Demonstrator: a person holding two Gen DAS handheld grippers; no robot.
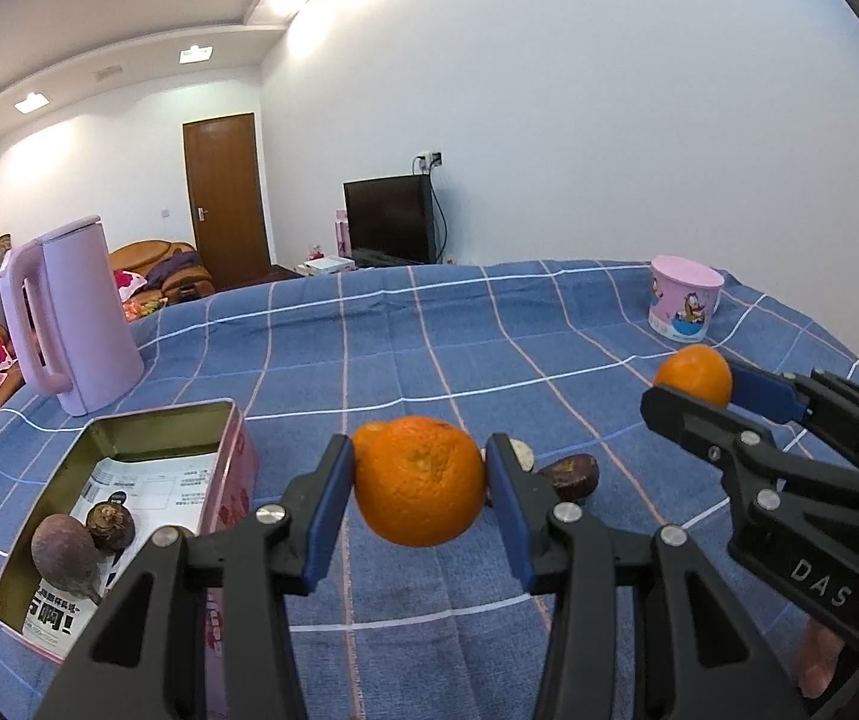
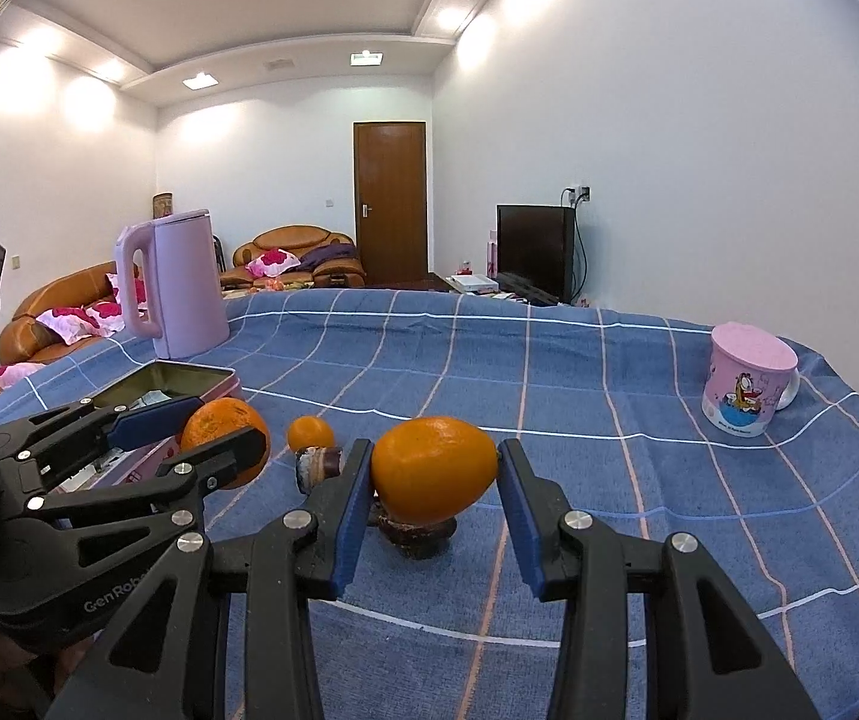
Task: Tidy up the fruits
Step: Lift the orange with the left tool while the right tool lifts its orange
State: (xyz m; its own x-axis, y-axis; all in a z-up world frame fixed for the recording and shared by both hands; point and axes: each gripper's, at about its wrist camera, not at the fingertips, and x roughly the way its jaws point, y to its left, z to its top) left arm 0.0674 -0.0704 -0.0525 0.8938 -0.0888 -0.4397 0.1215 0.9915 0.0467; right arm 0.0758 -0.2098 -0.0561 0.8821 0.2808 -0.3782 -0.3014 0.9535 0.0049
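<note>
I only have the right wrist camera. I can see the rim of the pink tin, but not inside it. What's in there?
Observer: The left wrist view looks into the pink tin. It holds a larger dark fruit and a smaller dark fruit.
Operator: Any oranges in it?
Observer: None. Under those two there is only a printed leaflet.
Operator: Is the left gripper's grip square?
Observer: Yes. The left gripper has both blue pads flat against the sides of its orange.

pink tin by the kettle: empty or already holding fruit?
Holding fruit. The open pink tin holds two dark brown fruits on printed paper; no oranges are in it.
</note>
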